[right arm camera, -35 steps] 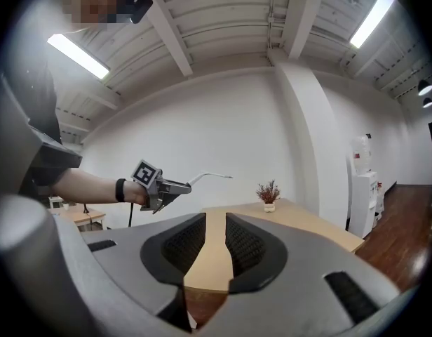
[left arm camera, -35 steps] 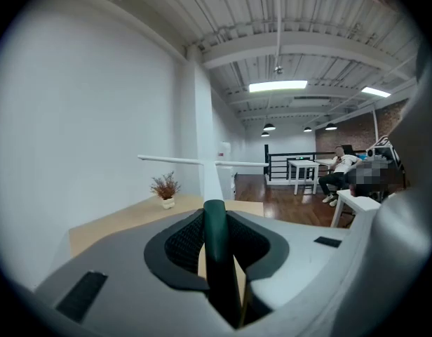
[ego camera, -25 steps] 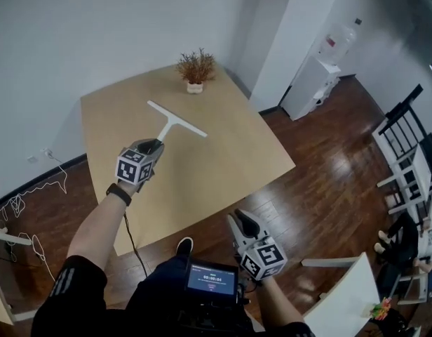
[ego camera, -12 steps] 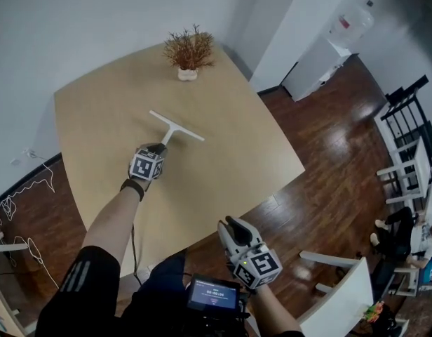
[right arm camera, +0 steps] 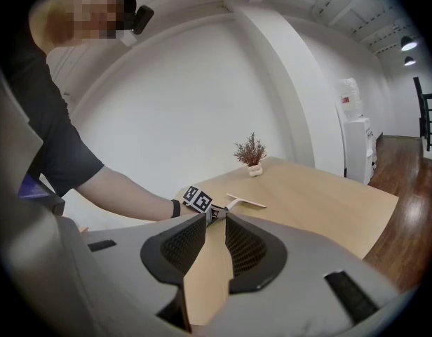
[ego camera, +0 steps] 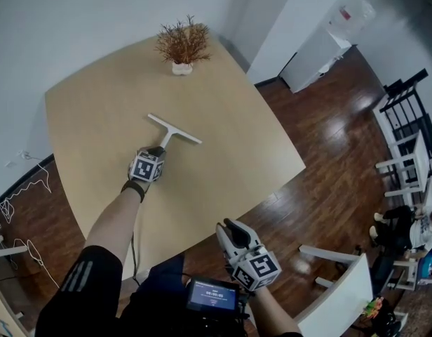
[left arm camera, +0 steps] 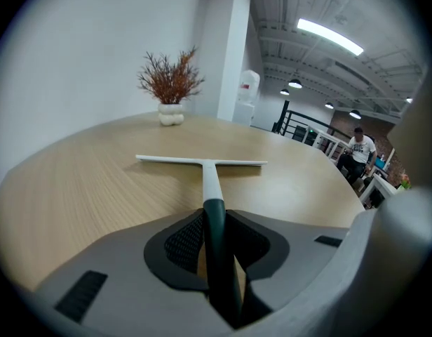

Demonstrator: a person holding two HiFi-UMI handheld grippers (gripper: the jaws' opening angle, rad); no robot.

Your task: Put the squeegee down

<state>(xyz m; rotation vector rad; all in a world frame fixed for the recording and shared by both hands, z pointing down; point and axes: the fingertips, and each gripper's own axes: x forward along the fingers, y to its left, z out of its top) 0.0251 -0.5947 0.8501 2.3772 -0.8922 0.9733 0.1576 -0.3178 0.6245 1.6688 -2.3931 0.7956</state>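
Observation:
The squeegee (ego camera: 174,130) has a long white blade and a dark green handle. Its blade (left arm camera: 200,161) rests flat on the light wooden table (ego camera: 230,118), in the middle of the top. My left gripper (ego camera: 154,154) is shut on the green handle (left arm camera: 214,220), low over the table just behind the blade. My right gripper (ego camera: 230,230) hangs off the table's near edge, above the dark floor. Its pads (right arm camera: 191,241) stand a narrow gap apart with nothing between them.
A small potted dry plant (ego camera: 181,46) stands at the table's far edge. A white cabinet with a water bottle (ego camera: 321,37) stands by the wall at the right. Chairs (ego camera: 405,153) are at the far right, and cables (ego camera: 23,188) lie on the floor at the left.
My left gripper has come down with the squeegee, and the blade now lies on the table. The right gripper has sunk a little near my body.

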